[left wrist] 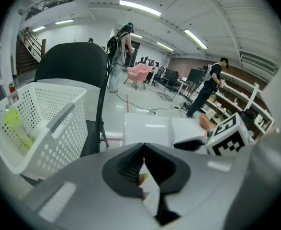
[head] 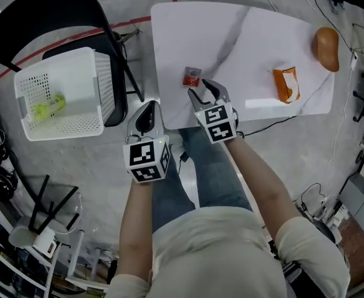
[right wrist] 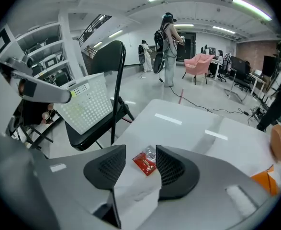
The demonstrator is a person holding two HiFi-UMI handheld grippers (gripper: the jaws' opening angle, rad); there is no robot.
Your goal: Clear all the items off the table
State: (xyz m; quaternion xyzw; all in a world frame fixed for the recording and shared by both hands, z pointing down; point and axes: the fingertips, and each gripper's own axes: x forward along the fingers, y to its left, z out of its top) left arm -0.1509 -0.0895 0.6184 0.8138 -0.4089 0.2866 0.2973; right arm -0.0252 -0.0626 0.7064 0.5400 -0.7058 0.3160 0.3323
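Red packet (head: 192,77) lies flat near the worktop's (head: 244,42) front-left corner, just ahead of the right gripper (head: 201,92), whose fingers stand apart and empty, framing it between their tips. The left gripper (head: 146,118), fingers closed on nothing, hangs off the worktop's near edge, farther from the packet, so the right looks better placed.

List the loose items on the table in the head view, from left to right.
red packet → orange packet → brown oval item, at the table's right edge
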